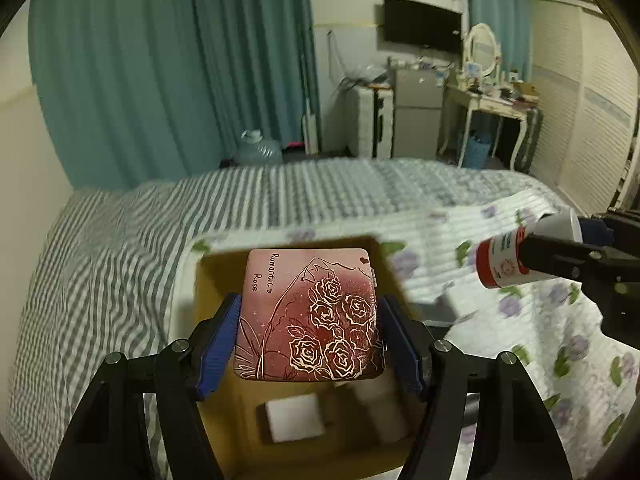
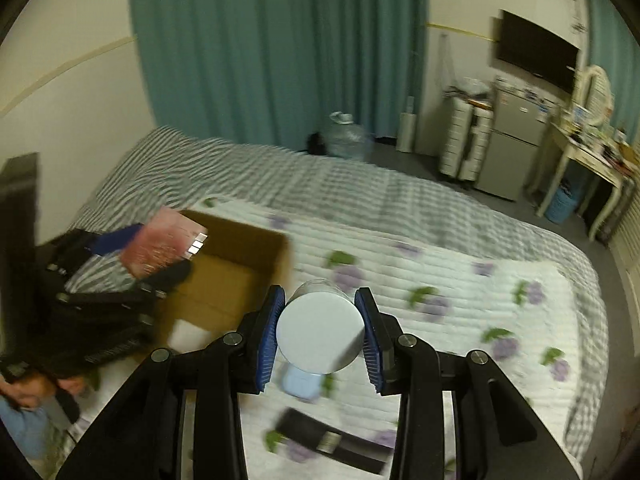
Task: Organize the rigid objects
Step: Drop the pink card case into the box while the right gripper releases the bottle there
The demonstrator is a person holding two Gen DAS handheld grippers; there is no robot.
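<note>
Grey-and-white striped bedding covers one bed, the largest thing in both views, with one white quilt printed with purple flowers spread over its near half. One open cardboard box sits on the quilt, at 6 o'clock in the left wrist view and at 9 o'clock in the right wrist view; on its floor lie at least two pale items, too blurred to identify.

One pink case, flat and roughly square, printed with outlined roses and the words "Romantic Rose", hangs above the box opening. The left gripper has its jaws pinching this case by its two side edges, blue pads pressed against it.

One bottle, with a white cap end facing the right wrist camera and a red-and-white label seen from the left wrist view at 3 o'clock, is held above the quilt, to the right of the box. The right gripper has its jaws clamped on that bottle, one pad on each side.

Below the bottle, on the quilt, lie one small light-blue object at 6 o'clock and one flat dark item with a pale patch, lower still; both are blurred.
</note>
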